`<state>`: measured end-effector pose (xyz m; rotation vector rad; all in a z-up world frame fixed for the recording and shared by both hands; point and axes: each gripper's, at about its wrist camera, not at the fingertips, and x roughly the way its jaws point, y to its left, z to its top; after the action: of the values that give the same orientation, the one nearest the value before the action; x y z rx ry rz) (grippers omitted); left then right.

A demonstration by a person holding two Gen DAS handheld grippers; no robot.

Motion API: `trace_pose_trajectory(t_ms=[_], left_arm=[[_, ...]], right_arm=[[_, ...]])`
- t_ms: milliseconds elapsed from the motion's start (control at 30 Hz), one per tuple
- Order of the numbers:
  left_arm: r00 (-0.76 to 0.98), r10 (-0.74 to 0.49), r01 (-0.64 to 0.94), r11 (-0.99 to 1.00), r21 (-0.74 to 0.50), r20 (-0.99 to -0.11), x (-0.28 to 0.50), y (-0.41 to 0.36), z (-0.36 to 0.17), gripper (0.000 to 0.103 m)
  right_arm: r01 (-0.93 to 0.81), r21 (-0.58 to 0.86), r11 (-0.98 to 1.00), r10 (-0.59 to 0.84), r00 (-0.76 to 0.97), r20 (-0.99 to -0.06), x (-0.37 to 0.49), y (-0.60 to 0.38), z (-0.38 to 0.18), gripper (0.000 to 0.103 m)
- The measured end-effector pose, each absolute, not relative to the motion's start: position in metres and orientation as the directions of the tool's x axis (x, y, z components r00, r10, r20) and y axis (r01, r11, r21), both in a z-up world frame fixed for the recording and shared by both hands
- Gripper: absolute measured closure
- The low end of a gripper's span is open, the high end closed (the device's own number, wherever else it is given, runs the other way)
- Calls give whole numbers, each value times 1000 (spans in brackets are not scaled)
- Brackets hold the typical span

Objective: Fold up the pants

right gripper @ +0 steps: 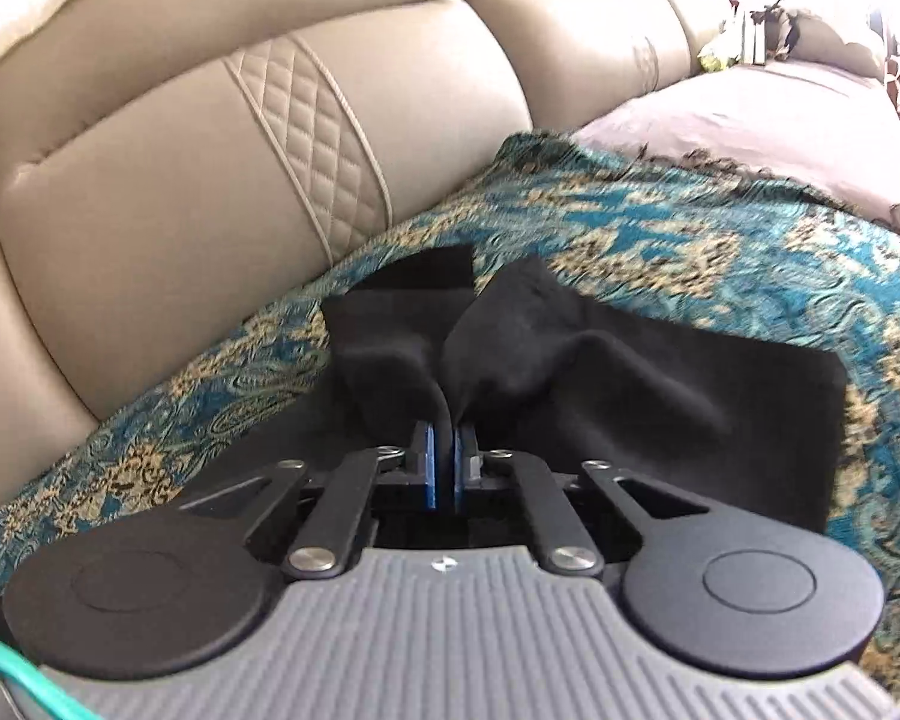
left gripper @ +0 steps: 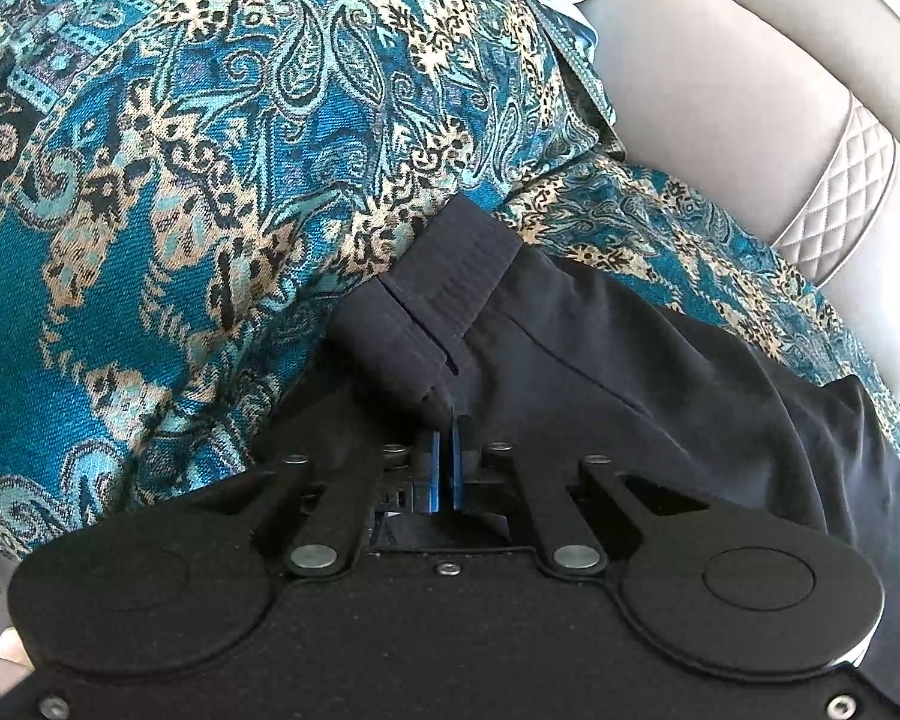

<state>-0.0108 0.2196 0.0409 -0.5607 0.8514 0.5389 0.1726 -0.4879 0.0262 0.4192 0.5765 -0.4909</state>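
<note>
Left gripper (left gripper: 450,420): blue pads together, pinching a fold of the black pants (left gripper: 600,360) right at the tips. I read this as a firm clamp on the cloth at the ribbed band (left gripper: 444,294), waistband or cuff, I cannot tell which. From the tips that band runs up toward 12 o'clock, tilted slightly to 1; the rest of the garment trails off toward 4 o'clock, over the patterned throw (left gripper: 180,180) and out of frame.

Right gripper (right gripper: 448,420): pads also together, with black pants (right gripper: 570,360) cloth bunched between them and rising in two lobes just past the tips at 11 and 1 o'clock. The flat remainder spreads toward 3 o'clock on the teal-and-gold throw (right gripper: 690,240), its far edge fairly straight. The beige sofa back (right gripper: 210,150) stands behind, from 9 through 12.

Judgement — both hands hold the garment, neither is nearer than the other; each has its cloth touching the tips. The relation that matters: in each view the pants' bulk lies to the right of the held point, so I take the long axis to run roughly 9-to-3 along the sofa seat. The coming move, as I judge it, is to carry both pinched points together across that axis — keeping them level so the fold edge stays straight.
</note>
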Motion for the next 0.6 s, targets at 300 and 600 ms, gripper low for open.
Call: trace_pose_trajectory(t_ms=[300, 600], left_arm=[[546, 210, -648, 719, -250, -811, -19, 221, 44, 99], [548, 223, -649, 721, -241, -806, -28, 223, 54, 99]], right_arm=[[647, 307, 697, -388, 702, -598, 99, -517, 38, 99], [681, 328, 654, -388, 675, -628, 58, -528, 31, 97]])
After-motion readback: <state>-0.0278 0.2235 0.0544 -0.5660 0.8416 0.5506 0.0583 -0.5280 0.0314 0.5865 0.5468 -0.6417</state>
